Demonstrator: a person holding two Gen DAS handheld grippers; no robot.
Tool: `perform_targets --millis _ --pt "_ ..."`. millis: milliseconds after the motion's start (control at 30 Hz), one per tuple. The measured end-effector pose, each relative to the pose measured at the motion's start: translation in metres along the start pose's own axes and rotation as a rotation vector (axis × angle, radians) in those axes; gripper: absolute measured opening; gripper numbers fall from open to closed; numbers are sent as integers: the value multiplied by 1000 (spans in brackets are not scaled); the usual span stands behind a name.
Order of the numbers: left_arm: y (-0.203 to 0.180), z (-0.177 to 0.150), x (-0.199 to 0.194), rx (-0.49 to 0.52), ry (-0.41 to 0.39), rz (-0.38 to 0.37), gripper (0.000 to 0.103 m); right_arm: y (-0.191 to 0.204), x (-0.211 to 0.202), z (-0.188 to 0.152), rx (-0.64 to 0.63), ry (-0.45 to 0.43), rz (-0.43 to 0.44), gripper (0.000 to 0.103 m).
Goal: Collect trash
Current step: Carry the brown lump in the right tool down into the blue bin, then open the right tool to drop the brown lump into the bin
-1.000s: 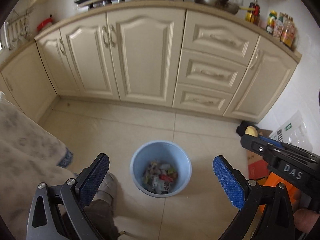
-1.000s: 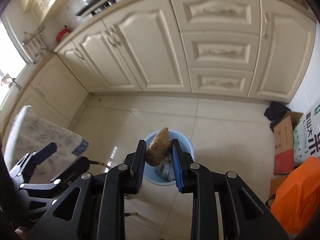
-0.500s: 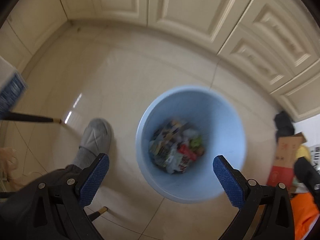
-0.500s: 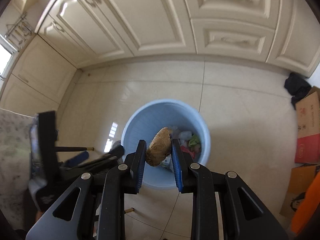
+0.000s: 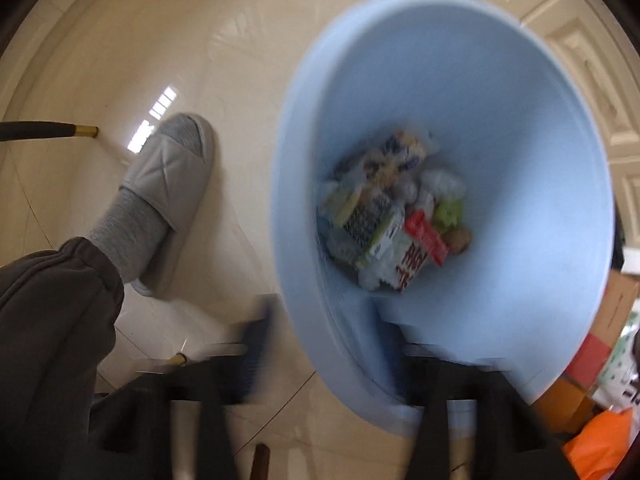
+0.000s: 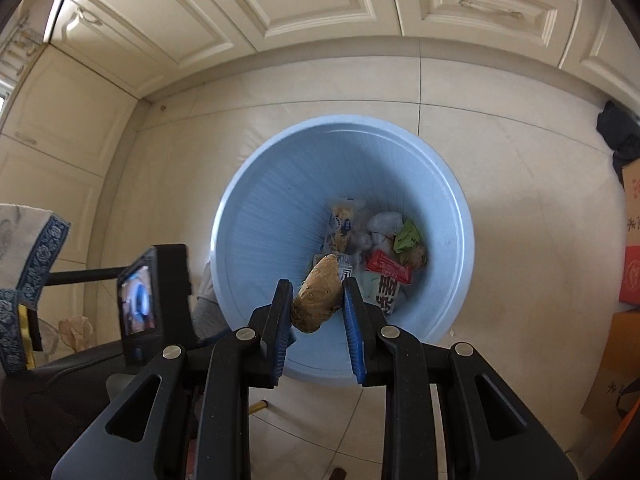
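Note:
A light blue bin (image 5: 500, 120) stands on the tiled floor with wrappers and cartons (image 5: 392, 220) at its bottom. My left gripper (image 5: 324, 350) is blurred and points straight down over the bin's near rim. Its jaws are closing, with one finger outside the wall and one inside. The pads do not visibly press on the rim. In the right wrist view the bin (image 6: 248, 200) lies directly below. My right gripper (image 6: 316, 300) is shut on a brown, rough, potato-like lump (image 6: 320, 288), held over the trash (image 6: 380, 264).
A person's foot in a grey slipper (image 5: 168, 192) stands left of the bin, near a dark chair leg (image 5: 44, 131). Cream cabinets (image 6: 320, 0) run along the far side. Cardboard boxes (image 6: 632, 240), a black item (image 6: 618, 132) and an orange bag (image 5: 596, 444) lie to the right.
Both grippers have dropped toward the bin, which now fills the views. The left jaws went from wide apart to much narrower, astride the rim. The right still holds the brown lump.

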State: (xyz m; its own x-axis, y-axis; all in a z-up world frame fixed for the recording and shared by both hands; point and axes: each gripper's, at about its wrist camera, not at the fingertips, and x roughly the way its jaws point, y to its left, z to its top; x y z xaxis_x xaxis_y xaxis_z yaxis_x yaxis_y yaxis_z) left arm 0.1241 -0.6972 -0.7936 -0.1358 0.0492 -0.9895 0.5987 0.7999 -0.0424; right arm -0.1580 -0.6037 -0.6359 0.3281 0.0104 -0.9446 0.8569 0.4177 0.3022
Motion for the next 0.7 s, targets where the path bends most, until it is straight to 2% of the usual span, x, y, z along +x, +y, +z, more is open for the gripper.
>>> perform_targets --millis 367,567,700 --pt "-3 13 13 -18 8 4 23 10 15 11 -42 22 -17 25" --pt "-13 18 27 -35 14 1 23 13 31 17 -59 64 -38 25" --pt "-2 1 8 -43 18 0 23 17 40 17 -77 86 -57 25"
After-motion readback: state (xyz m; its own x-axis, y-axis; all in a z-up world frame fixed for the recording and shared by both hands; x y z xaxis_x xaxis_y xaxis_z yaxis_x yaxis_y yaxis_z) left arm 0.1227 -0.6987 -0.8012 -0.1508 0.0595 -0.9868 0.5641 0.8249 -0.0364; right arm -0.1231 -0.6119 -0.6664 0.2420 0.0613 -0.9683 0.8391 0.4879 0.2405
